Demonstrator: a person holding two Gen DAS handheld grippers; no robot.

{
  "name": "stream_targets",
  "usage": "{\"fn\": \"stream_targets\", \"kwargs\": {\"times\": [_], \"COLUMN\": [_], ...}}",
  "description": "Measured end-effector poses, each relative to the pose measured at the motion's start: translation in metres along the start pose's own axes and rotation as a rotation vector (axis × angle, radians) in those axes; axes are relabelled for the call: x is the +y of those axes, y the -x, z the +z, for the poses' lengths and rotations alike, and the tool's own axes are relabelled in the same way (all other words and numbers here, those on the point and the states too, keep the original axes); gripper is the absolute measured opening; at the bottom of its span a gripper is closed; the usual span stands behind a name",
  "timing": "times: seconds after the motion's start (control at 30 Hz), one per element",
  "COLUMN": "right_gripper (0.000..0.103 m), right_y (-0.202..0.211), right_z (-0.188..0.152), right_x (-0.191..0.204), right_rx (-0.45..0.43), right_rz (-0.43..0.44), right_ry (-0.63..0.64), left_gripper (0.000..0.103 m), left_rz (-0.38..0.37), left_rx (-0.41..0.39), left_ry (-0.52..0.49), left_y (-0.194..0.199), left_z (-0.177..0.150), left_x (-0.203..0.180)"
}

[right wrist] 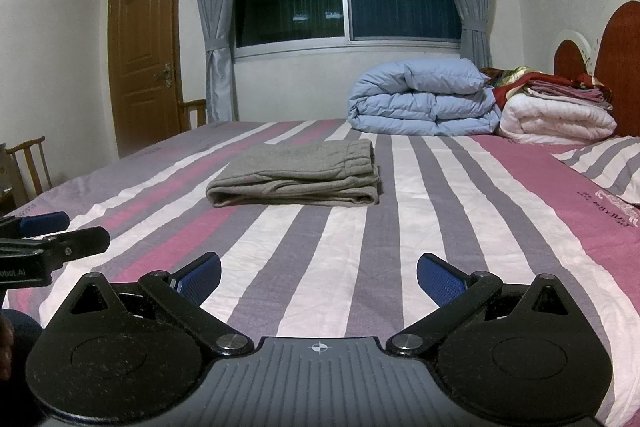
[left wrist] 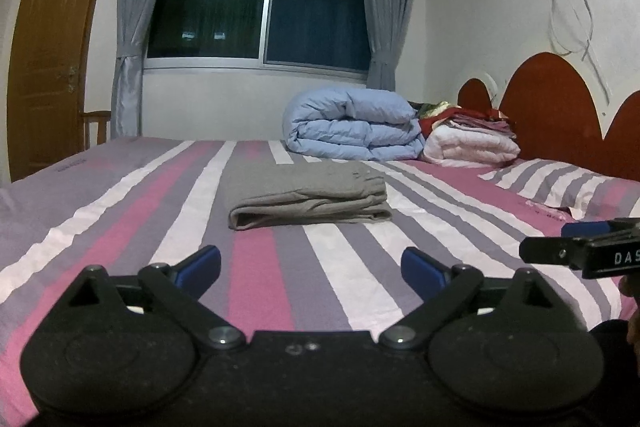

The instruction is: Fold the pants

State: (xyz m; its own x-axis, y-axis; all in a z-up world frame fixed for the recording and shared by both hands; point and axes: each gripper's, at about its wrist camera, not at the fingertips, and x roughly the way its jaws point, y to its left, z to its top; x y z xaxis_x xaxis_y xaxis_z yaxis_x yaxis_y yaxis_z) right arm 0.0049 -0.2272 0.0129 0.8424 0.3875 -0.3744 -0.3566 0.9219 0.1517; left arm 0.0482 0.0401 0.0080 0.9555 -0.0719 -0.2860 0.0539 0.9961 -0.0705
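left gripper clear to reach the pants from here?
Probably yes. The left gripper is open and empty, pointed at the folded pants, with only bare striped sheet between them. The right gripper sits off to the side, out of that path.

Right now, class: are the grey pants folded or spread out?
Folded: the grey pants lie as a compact stacked bundle on the striped bed, layered edges facing the cameras.
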Motion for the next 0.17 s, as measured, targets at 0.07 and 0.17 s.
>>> {"fn": "stream_targets", "kwargs": {"times": [0.07,0.17], "right_gripper": [0.103,0.103], "right_y": [0.0001,0.0002], "right_z": [0.0000,0.0001], "right_x": [0.0000,0.0000], "right_rx": [0.000,0.000], "right_rz": [0.000,0.000], "right_ry": [0.001,0.000], "left_gripper": [0.090,0.095], "left_rz": [0.006,0.012], "left_rx": [-0.008,-0.032], "left_ry": [-0.001,0.010], "left_y": [0.0001,0.0025], "left_z": [0.0000,0.0002], "left_x": [0.0009,0.0018]}}
